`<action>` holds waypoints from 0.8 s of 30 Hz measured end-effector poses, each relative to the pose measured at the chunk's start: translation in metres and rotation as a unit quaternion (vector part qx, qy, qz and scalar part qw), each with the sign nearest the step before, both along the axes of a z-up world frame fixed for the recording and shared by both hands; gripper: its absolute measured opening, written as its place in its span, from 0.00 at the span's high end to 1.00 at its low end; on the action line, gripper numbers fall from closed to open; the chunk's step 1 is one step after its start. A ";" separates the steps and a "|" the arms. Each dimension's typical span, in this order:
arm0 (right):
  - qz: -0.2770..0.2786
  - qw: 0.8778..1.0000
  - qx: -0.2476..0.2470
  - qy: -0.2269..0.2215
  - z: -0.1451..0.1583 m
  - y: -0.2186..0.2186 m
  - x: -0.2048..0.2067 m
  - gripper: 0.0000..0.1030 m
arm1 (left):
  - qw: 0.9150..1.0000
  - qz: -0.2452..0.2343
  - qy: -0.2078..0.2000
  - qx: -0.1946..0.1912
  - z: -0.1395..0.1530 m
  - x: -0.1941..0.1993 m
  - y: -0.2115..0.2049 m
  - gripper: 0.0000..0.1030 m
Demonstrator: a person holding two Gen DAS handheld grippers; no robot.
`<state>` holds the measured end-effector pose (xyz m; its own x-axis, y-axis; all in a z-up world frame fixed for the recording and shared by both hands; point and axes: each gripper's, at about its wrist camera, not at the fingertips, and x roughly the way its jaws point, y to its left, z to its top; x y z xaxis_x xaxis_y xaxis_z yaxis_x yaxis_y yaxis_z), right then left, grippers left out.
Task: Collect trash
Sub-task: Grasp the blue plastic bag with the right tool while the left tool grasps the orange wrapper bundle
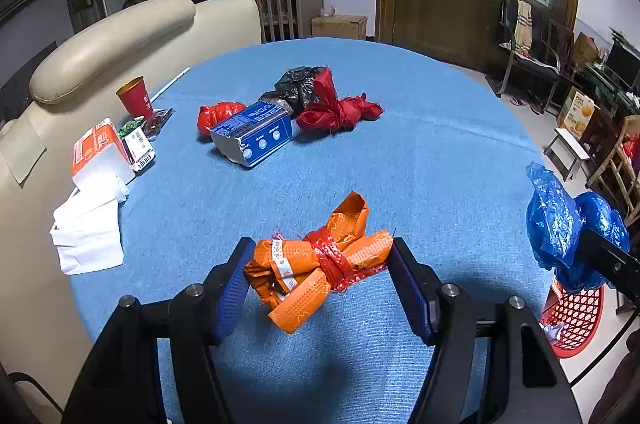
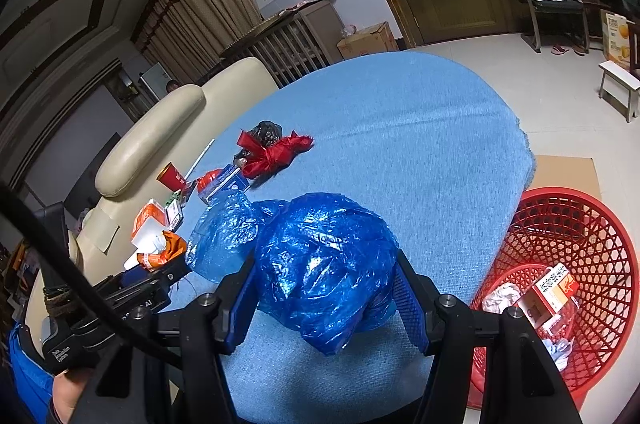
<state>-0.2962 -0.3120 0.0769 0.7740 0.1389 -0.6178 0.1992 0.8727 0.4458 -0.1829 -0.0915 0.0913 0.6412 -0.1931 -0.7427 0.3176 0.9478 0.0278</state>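
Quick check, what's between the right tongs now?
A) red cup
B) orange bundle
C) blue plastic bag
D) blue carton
C: the right wrist view shows the right tongs closed on the crumpled blue plastic bag, both pads pressing its sides; the orange bundle sits in the left tongs.

Wide bare blue tablecloth (image 1: 420, 152) across centre and right of the left wrist view. Clutter blocks the upper left: blue box (image 1: 252, 134), red bundle (image 1: 340, 110), red cup (image 1: 134, 96). Red basket (image 2: 568, 224) hugs the table's right edge, mouth unobstructed.
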 end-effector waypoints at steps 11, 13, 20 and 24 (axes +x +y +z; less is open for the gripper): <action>-0.005 1.000 -0.005 -0.006 0.004 -0.003 -0.005 0.37 | 1.000 -0.003 -0.001 0.000 0.001 -0.002 -0.002 0.34; -0.007 1.000 -0.006 -0.007 0.005 -0.005 -0.006 0.37 | 1.000 -0.004 -0.002 0.001 0.001 -0.002 -0.004 0.34; -0.014 1.000 -0.006 -0.009 0.006 -0.008 -0.011 0.37 | 1.000 -0.010 -0.003 0.002 0.001 -0.003 -0.007 0.34; -0.017 1.000 -0.007 -0.012 0.009 -0.010 -0.015 0.37 | 1.000 -0.015 -0.005 0.002 0.003 -0.005 -0.013 0.34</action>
